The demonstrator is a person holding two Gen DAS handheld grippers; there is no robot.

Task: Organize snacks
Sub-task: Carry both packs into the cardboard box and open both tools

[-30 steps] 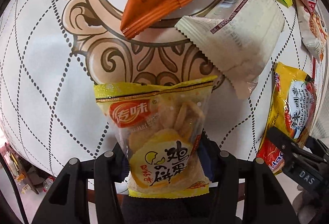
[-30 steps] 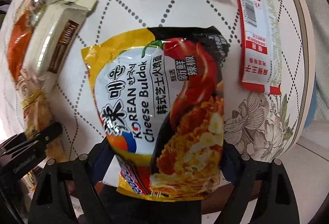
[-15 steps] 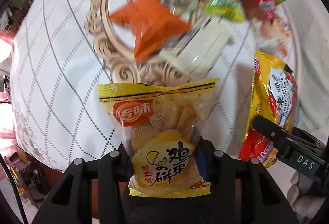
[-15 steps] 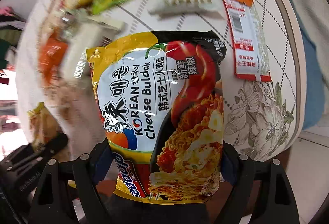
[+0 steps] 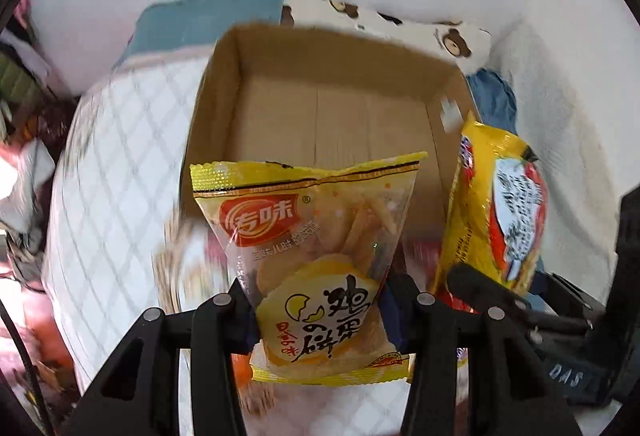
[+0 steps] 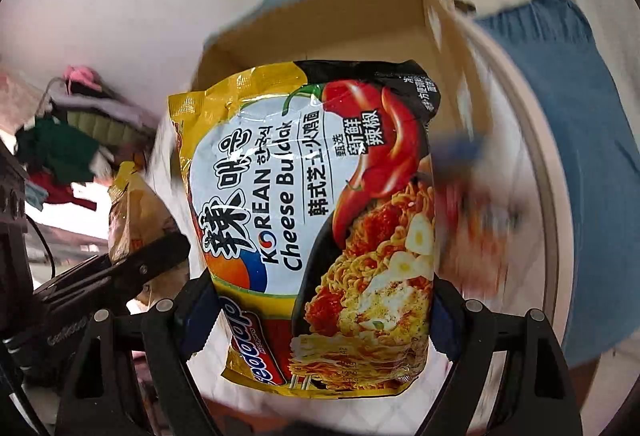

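Your left tongs [image 5: 320, 310] clamp the yellow biscuit packet [image 5: 316, 260] by its lower half; right tongs [image 6: 324, 310] grip the noodle pack [image 6: 316, 228] likewise. Both packs stand long axis upright. The open cardboard box [image 5: 332, 104] lies straight ahead and below; left pack appears nearer its mouth.

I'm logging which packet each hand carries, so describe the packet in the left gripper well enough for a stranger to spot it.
Find the open cardboard box on the quilted white table; in front of it two packets are held up in grippers. The left gripper is shut on the smaller egg-biscuit packet. Unlike the wider noodle packet beside it, it is part clear, with a yellow crimped top and a red oval logo.
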